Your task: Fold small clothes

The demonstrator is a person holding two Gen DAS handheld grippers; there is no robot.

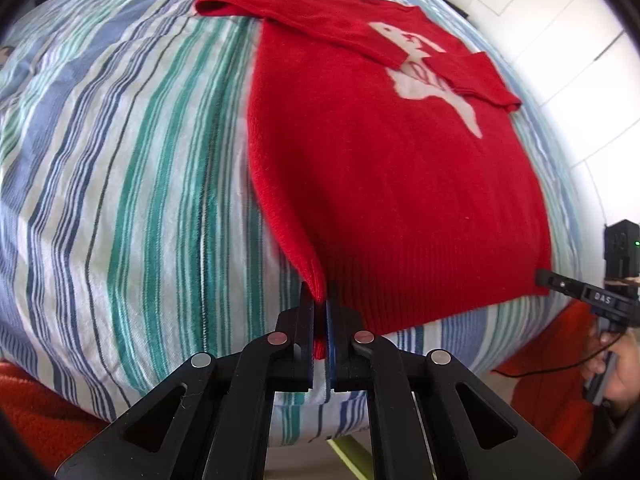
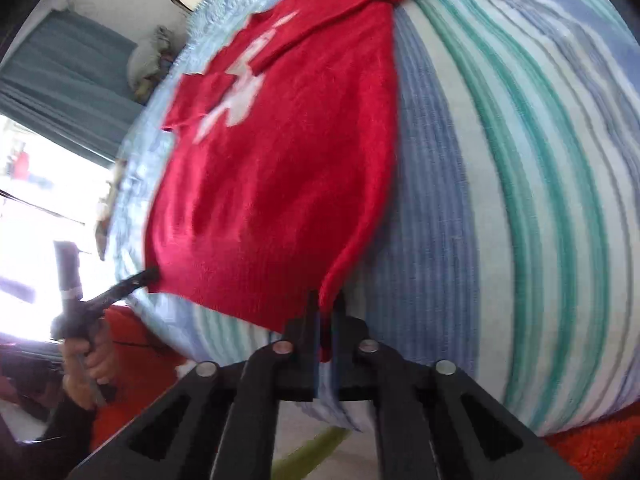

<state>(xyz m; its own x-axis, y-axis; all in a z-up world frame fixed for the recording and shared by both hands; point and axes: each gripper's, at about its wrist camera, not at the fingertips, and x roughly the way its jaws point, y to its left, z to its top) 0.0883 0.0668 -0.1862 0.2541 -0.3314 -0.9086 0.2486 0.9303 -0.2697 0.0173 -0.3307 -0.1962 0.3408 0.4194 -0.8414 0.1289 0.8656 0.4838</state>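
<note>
A big bed [image 1: 120,160] fills most of the room, and it has a cover with blue, green and white stripes. On the bed lies a red sweater [image 1: 380,184]. It lies flat with its front up. Its long way runs from the near edge of the bed toward the far side. The bottom hem is the near end and the neck is the far end.

The sweater is soft and fuzzy, and the hem has little knitted ribs. On the chest there is a white shape [image 1: 428,80], but I cannot tell what it shows. Both sleeves are folded in across the chest, so they cover part of the white shape. One sleeve [image 1: 304,16] crosses from the far left side, and the other sleeve [image 1: 484,80] sits near the right side.

The person holds a tool in each hand at the near edge of the bed. The left hand-held gripper [image 1: 320,312] is pressed together on the left corner of the hem, and a bit of red cloth pokes out between its black fingers. The right hand-held gripper [image 2: 326,312] pinches the other corner of the hem in the same way. So the sweater stretches away from both tools, with the hem between them.

Low beside the bed there is something orange and fuzzy [image 1: 36,404].
</note>
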